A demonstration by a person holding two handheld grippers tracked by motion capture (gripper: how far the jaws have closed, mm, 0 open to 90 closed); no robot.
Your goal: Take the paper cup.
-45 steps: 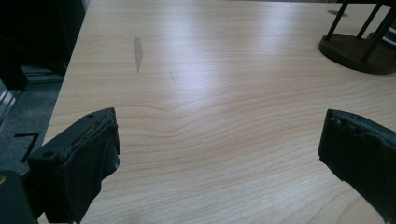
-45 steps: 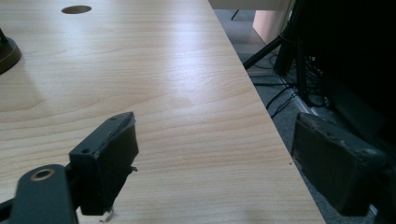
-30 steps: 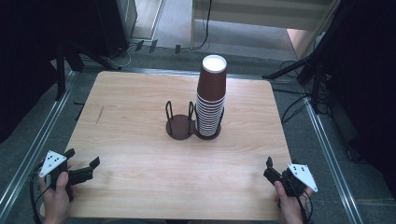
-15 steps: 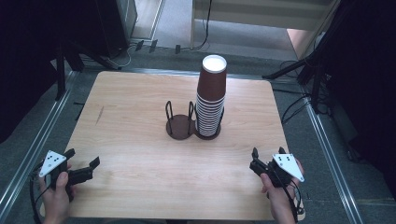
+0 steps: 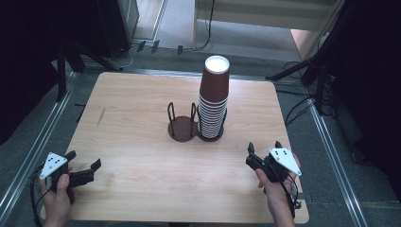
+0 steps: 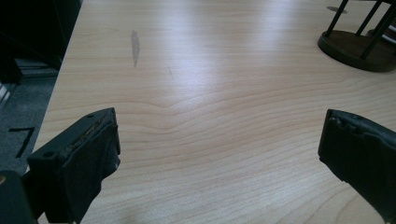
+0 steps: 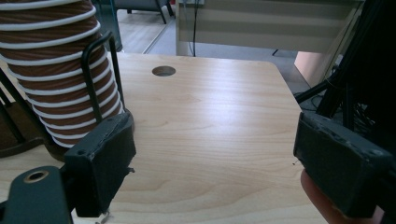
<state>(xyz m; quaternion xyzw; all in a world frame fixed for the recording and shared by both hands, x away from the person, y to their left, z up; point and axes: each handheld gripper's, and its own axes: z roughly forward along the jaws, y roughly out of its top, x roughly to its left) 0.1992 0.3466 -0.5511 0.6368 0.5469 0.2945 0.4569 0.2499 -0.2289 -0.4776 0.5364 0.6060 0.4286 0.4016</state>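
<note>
At the near edge of the pale wooden table [image 5: 132,118], the left gripper [image 5: 84,159] and the right gripper [image 5: 263,144] had their jaws apart and held nothing. Farther in, the tall stack of brown paper cups [image 5: 213,101] stood straight up in the dark wire holder [image 5: 182,128]. It was ahead and a bit left of the right gripper, the nearer one.

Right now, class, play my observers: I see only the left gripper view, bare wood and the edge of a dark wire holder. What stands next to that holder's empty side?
Observer: A tall stack of brown cups stands in the other ring of the holder.
Operator: Where is the right gripper?
Observer: The right gripper is over the near right part of the table, pointing towards the cups and apart from them.
Operator: Is it holding anything?
Observer: No, its jaws stand open with nothing between them.
</note>
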